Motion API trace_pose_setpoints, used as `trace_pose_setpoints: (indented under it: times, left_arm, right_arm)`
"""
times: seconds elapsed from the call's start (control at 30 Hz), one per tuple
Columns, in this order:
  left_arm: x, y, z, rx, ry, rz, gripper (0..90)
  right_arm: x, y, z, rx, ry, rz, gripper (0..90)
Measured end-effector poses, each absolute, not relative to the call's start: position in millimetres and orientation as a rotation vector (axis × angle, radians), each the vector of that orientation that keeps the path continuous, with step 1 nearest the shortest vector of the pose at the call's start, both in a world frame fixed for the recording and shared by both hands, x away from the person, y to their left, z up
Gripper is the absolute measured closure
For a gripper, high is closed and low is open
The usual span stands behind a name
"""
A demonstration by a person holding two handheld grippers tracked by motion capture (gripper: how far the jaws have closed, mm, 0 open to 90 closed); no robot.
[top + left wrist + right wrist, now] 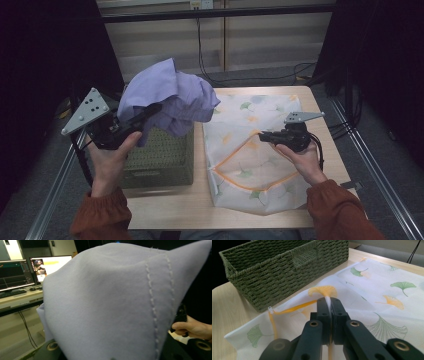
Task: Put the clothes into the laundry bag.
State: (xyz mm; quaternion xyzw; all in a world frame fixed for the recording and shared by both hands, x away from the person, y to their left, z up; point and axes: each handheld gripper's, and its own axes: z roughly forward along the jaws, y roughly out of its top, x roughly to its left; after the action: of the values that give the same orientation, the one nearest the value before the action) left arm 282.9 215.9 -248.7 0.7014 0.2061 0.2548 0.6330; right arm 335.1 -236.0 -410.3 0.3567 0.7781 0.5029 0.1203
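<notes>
While the pale wooden table [165, 210] carries a green woven basket [160, 155], the white leaf-print mesh laundry bag [250, 150] has its edge pinched up by the right claw [329, 302], seemingly opening it for the lilac cloth [170, 97] gripped aloft by the left claw [150, 111].

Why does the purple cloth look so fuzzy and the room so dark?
Left gripper view: the purple cloth sits right against the camera, so it blurs. High view: dim at the sides, the table lit. Right gripper view: the leaf-print bag is sharp.
</notes>
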Motion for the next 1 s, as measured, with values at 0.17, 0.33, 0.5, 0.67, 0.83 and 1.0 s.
trace_pose_setpoints:
  times: [0.17,0.33,0.5,0.67,0.83,1.0]
  left_arm:
    - [279.8,210.6,-247.2,1.591,0.459,0.562,76.8]
    - [279.4,201.5,-248.4,1.602,0.441,0.537,76.8]
    - [279.8,189.2,-251.5,1.631,0.420,0.518,76.8]
    - [277.8,181.5,-251.9,1.652,0.402,0.500,76.8]
    - [276.4,175.1,-254.5,1.663,0.391,0.489,76.8]
    - [272.0,157.8,-258.9,1.684,0.369,0.486,76.7]
  right_arm:
    - [335.2,-235.7,-410.3,1.041,2.277,1.470,88.0]
    - [335.5,-235.7,-410.4,1.043,2.277,1.474,88.0]
    - [335.6,-236.1,-410.1,1.043,2.275,1.476,88.0]
    - [335.4,-235.3,-409.7,1.042,2.274,1.474,88.0]
    - [335.4,-235.8,-409.4,1.041,2.274,1.483,88.0]
    - [334.9,-234.4,-409.4,1.024,2.279,1.476,88.0]
